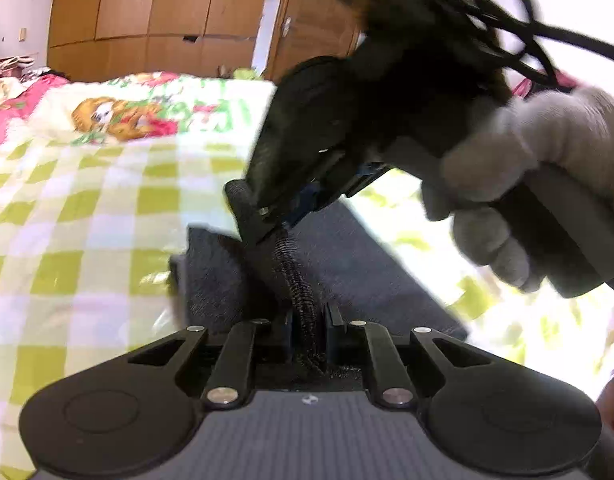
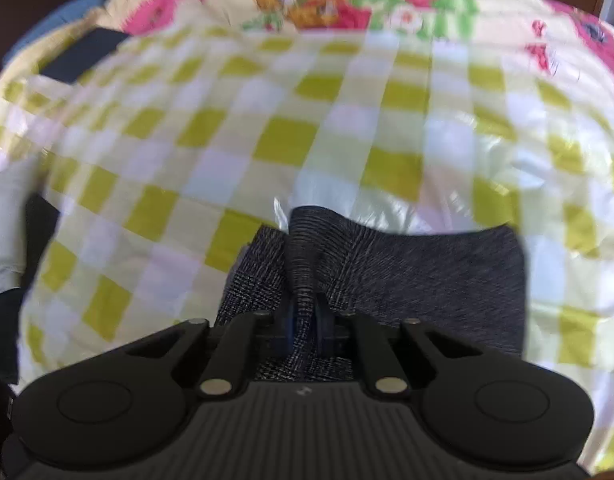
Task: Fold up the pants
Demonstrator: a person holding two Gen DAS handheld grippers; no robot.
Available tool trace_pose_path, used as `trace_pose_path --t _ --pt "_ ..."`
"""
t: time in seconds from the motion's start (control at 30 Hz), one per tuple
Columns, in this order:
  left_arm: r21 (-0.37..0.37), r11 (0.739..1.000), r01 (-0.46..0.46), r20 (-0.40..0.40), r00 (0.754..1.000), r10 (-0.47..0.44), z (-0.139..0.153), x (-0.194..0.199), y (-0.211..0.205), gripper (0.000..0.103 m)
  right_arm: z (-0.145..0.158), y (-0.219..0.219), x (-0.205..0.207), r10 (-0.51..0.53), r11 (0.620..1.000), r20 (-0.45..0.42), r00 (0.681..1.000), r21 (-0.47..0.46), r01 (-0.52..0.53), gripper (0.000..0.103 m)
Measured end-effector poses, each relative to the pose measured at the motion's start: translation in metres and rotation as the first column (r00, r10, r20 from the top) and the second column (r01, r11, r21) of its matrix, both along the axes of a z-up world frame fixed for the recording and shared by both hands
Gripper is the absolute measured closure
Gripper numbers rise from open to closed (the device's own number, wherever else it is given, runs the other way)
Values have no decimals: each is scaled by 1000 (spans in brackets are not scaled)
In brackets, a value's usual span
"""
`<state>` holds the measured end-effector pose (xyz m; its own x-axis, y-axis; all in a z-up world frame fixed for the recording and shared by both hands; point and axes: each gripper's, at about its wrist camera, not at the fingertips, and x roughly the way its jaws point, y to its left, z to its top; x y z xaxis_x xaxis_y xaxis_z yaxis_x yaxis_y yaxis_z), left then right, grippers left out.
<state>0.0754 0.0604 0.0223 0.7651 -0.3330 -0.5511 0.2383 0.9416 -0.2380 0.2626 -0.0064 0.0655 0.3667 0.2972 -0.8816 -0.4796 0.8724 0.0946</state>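
The dark grey pants (image 1: pixel 347 256) lie over a bed with a green and white checked cover (image 1: pixel 87 208). My left gripper (image 1: pixel 307 320) is shut on a bunched edge of the pants. In the left wrist view my right gripper (image 1: pixel 275 216), held by a gloved hand (image 1: pixel 527 168), is pinching the same edge a little farther on. In the right wrist view my right gripper (image 2: pixel 305 312) is shut on a fold of the pants (image 2: pixel 427 272), which spread to the right over the cover (image 2: pixel 267 132).
A cartoon print and pink border (image 1: pixel 119 116) run along the far part of the cover. Wooden wardrobe doors (image 1: pixel 155 12) stand behind the bed. A dark flat object (image 2: pixel 83 56) lies at the bed's far left. Black cables (image 1: pixel 527 32) trail from the right gripper.
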Motion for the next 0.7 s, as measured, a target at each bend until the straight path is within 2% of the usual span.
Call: trace_pose_path --t 0.17,0.23,0.3,0.37,0.43,0.53,0.57,0.63,0.7 --pt "-59 998 14 105 994 -7 32 -12 8 75 55 -20 -12 -35 996 71 997 90 29 95" --pt "-90 996 0 114 993 10 38 -15 20 75 61 -13 -13 -31 993 85 996 112 22 95" --pt "-100 994 -35 93 995 45 33 -15 32 76 49 3 -11 -15 995 81 997 102 6 95" --pt "-73 993 -98 56 993 102 19 -13 41 82 28 23 -4 14 991 36 999 130 -19 100" --pt "-69 985 -161 -12 987 160 0 -6 55 82 8 47 0 52 988 15 999 145 -54 100" --pt "-77 970 -230 -108 969 221 -23 -1 76 83 -16 64 0 76 991 10 997 106 -76 100" --pt "-90 969 -231 -115 969 220 -25 -1 79 83 -14 61 -2 74 992 28 997 101 -76 100" --pt "-117 967 -226 -98 972 215 -22 -6 83 83 -7 55 -6 60 997 80 995 38 -64 93" --pt "-114 974 -196 -59 980 190 -17 -4 77 83 -6 51 -8 62 998 77 995 -22 -61 88"
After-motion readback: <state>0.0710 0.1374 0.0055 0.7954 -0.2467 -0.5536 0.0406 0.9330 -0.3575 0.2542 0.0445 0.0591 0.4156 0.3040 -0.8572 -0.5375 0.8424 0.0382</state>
